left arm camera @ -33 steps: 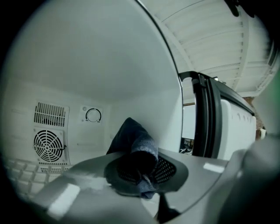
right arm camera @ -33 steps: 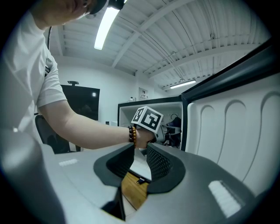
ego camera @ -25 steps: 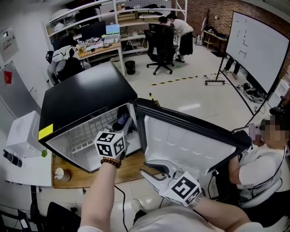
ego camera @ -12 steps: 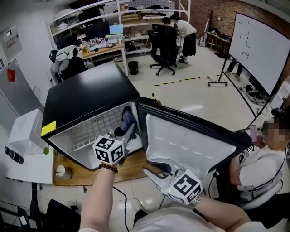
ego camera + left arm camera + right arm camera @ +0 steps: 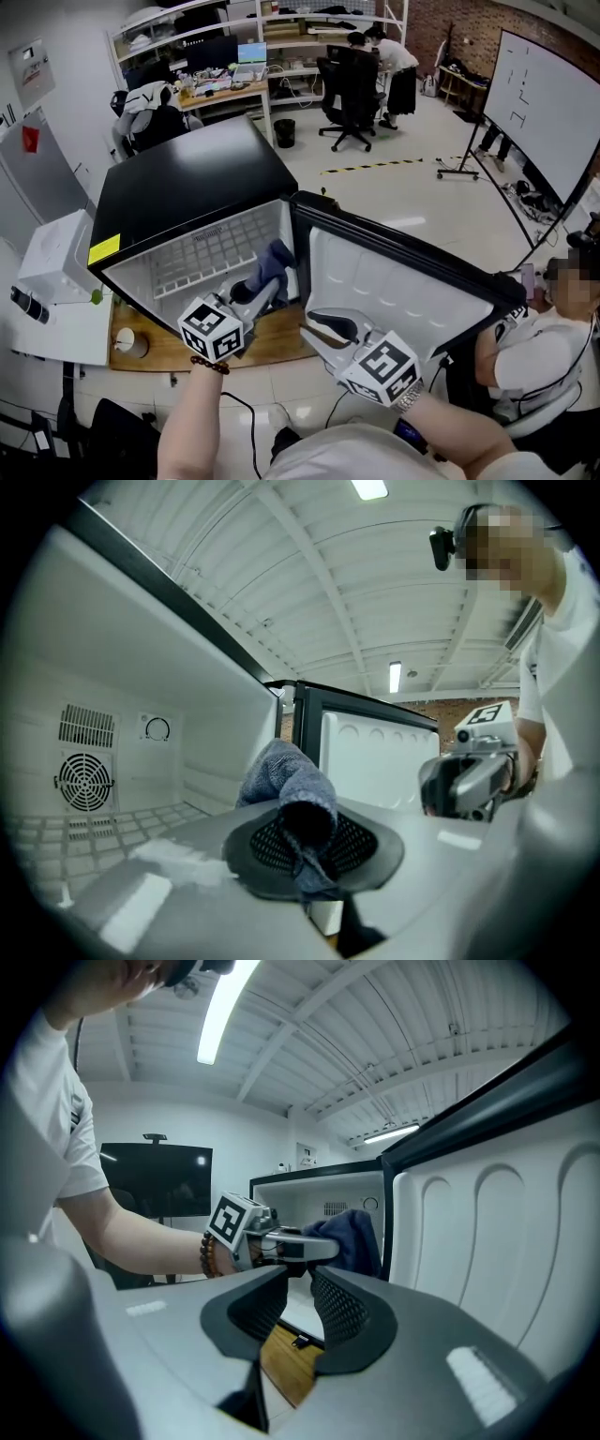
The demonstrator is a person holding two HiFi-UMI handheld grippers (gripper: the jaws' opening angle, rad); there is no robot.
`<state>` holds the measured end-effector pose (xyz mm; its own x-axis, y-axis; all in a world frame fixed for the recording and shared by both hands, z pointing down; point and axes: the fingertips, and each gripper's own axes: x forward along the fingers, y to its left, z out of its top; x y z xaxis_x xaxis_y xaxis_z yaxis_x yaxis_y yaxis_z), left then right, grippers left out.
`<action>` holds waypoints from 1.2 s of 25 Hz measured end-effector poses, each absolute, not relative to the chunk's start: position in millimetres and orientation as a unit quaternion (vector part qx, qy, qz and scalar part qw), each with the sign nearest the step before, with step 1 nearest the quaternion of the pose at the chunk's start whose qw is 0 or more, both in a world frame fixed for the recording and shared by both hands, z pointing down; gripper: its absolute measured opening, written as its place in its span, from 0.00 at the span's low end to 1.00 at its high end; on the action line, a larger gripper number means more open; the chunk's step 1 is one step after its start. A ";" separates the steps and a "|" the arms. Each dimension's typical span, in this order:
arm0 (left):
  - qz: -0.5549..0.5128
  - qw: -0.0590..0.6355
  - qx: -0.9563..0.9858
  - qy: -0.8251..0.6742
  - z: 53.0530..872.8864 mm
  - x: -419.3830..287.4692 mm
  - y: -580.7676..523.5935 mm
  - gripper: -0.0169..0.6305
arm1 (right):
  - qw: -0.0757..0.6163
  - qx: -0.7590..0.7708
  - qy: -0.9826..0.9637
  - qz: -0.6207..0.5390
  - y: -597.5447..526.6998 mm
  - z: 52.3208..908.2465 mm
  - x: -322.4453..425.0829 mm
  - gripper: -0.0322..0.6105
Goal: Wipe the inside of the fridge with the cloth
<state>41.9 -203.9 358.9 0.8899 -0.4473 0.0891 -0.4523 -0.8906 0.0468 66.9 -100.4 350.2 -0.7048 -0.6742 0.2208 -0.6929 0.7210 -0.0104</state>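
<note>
Head view showed the left gripper shut tight on the blue-grey cloth at frame centre. It held the cloth in the fridge mouth, near the right inner wall, beside the open door. Whether cloth met wall was unclear. The right gripper hung lower centre, its jaws a narrow gap apart and empty. The wiping step seemed in hand; next, the cloth likely needed pressing flat against an inner surface and sweeping across it.

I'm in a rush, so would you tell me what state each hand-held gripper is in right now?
Left hand-held gripper: closed on the blue-grey cloth.
Right hand-held gripper: slightly open, holding nothing.
</note>
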 end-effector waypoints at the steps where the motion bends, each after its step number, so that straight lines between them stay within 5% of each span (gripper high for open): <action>1: 0.041 0.032 0.972 -0.227 360.8 38.9 -198.4 0.09 | 0.103 0.367 -0.923 0.045 -102.0 350.1 65.5 0.20; 9: 0.057 0.032 0.980 -0.190 368.9 16.4 -158.4 0.09 | 0.121 0.334 -0.934 0.041 -115.0 352.6 49.7 0.22; 12: 0.067 0.033 0.982 -0.176 370.4 10.2 -145.9 0.09 | 0.122 0.318 -0.939 0.047 -120.7 354.6 44.5 0.38; 22: 0.075 0.052 0.986 -0.142 368.3 -15.3 -114.7 0.09 | 0.122 0.209 -0.968 0.064 -114.7 364.3 5.9 0.62; 30: 0.068 0.064 0.983 -0.159 371.1 -32.9 -107.1 0.09 | 0.149 0.152 -0.976 0.043 -97.4 378.6 -40.8 0.63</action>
<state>-32.9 -107.1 371.1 0.9401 -0.3039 0.1543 -0.3214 -0.9411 0.1048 -40.8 -97.4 378.6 -0.9095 -0.2837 0.3040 -0.3091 0.9503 -0.0379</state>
